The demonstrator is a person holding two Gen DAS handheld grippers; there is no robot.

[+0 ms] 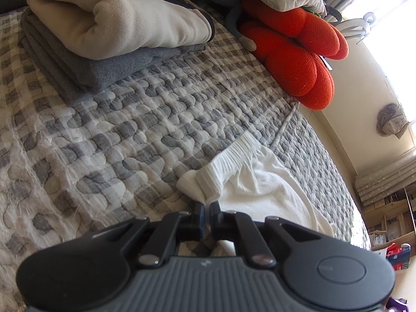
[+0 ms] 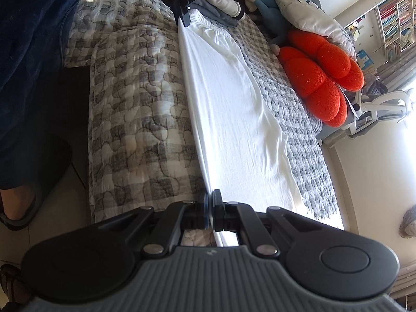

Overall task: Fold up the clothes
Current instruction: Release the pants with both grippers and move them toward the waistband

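Here: left gripper [image 1: 207, 204] clamped on waistband of white garment [image 1: 260, 184]; right gripper [image 2: 210, 197] clamped on opposite edge, cloth taut over quilt [image 1: 130, 119]. No legible writing.

White trousers [image 2: 234, 109] on a grey-and-white checked quilt [image 1: 135, 119], beside an orange-red cushion [image 1: 299, 59].
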